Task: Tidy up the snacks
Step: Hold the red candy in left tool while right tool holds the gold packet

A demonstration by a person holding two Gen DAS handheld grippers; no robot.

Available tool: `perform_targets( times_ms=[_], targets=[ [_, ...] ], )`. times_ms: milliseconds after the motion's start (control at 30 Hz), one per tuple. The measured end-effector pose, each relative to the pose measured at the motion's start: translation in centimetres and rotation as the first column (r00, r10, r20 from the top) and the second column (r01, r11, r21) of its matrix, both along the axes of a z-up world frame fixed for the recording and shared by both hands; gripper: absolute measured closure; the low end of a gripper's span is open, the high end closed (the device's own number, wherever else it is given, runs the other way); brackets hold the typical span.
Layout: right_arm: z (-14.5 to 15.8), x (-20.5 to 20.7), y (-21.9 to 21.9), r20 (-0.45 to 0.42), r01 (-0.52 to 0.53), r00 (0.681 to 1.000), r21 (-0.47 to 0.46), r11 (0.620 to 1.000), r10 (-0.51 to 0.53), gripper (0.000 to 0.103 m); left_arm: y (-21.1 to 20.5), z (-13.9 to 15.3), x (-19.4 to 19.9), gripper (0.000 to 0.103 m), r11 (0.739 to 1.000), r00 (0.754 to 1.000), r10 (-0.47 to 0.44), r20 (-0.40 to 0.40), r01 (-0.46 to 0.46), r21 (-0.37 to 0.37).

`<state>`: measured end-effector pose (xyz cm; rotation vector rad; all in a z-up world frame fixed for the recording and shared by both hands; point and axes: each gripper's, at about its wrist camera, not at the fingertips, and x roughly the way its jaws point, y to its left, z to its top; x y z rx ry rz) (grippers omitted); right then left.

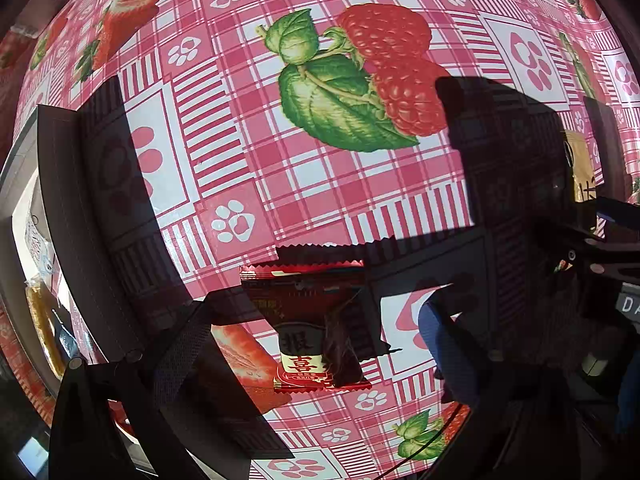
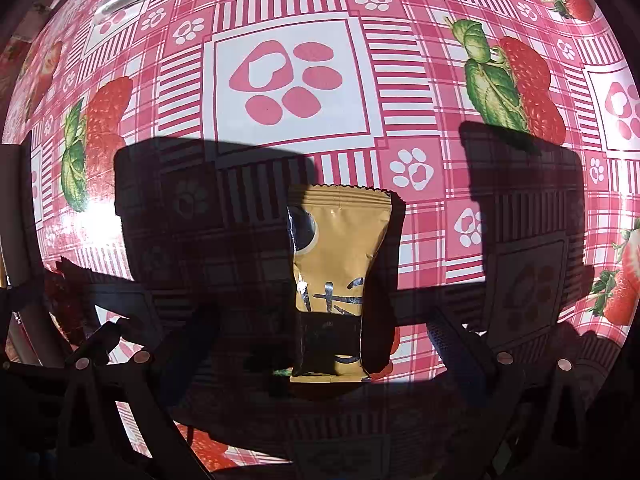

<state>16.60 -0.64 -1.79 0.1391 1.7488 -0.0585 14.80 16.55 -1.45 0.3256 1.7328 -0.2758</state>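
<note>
Left gripper hung wide open over the table, a red snack packet lying flat on the pink plaid tablecloth btwn its fingers, neither finger touching it. Right gripper was spread wide too, w/ a gold snack packet flat on the cloth in the gap, untouched. At far left of the left wrist view sat what looked like a box, dim & partly cut off.
</note>
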Motion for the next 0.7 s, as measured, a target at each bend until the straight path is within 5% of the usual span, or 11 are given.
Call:
perform_targets(
  times_ms=[700],
  targets=[
    [0.12, -0.08, -0.01, -0.001, 0.001, 1.0, 0.0, 1.0, -0.001, 0.0, 0.02, 0.04, -0.07, 0.0, 1.0, 1.0, 0.0, 0.002, 0.0, -0.001]
  ],
)
